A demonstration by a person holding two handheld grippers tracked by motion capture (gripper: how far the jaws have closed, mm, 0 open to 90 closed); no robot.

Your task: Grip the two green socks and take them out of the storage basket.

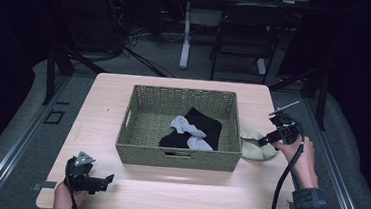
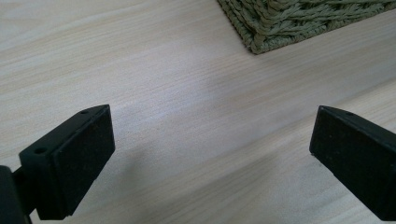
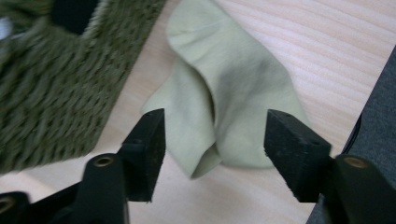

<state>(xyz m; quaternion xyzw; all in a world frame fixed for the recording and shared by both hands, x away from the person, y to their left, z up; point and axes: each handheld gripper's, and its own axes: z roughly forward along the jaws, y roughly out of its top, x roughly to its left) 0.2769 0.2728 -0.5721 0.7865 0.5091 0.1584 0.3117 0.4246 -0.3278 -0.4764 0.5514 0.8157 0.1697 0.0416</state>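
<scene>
left gripper (image 2: 212, 154) spread, near edge | wooden table (image 1: 103, 103), dark room | right gripper (image 3: 215, 154) spread astride pale sock (image 3: 229, 93), right edge beside basket (image 1: 179, 156)

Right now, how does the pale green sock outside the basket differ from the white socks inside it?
The pale green sock lies on the bare table just past the right wall of the basket; the white socks lie inside the basket on a black garment. The green sock sits between the open jaws of the right gripper; no gripper is near the white socks. The left gripper is open over bare table. All are light-coloured, limp fabric.
</scene>
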